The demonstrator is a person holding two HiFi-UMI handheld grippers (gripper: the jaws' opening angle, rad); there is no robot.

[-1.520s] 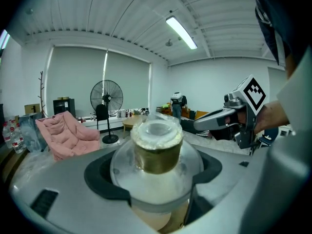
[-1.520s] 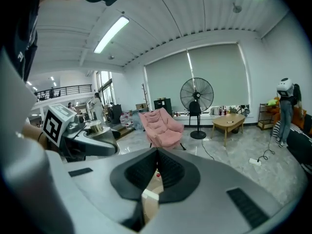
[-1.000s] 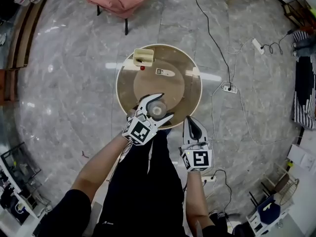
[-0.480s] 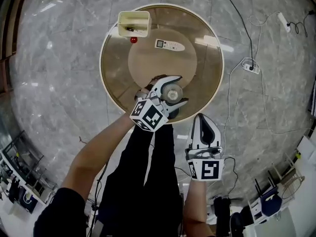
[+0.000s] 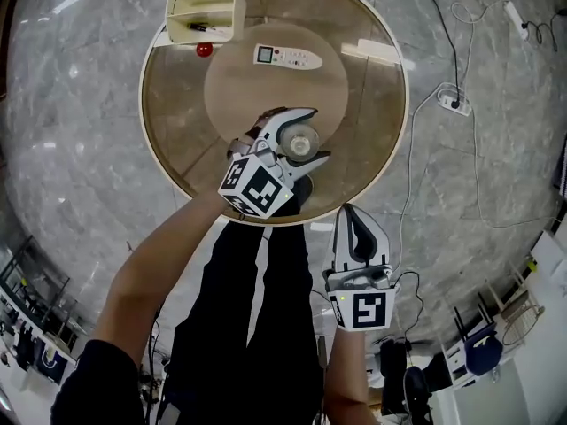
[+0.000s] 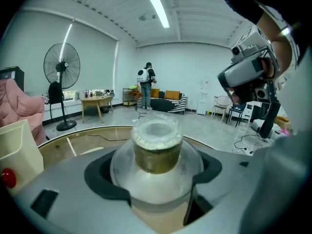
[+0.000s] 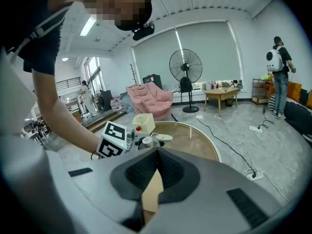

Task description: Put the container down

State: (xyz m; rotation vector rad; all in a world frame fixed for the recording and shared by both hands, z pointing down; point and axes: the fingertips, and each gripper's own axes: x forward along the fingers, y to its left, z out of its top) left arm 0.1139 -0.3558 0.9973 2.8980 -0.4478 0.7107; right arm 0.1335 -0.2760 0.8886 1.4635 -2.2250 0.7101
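Left claw (image 5: 312, 135) clamped on clear container (image 6: 156, 147) over round counter (image 5: 376, 104), right claw (image 5: 351, 211) clenched empty, beside counter's near edge.

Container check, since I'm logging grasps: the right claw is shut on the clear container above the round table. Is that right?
No, it is the left claw that is shut on the clear container above the round table, as the left gripper view shows. The right claw is shut with nothing in it.
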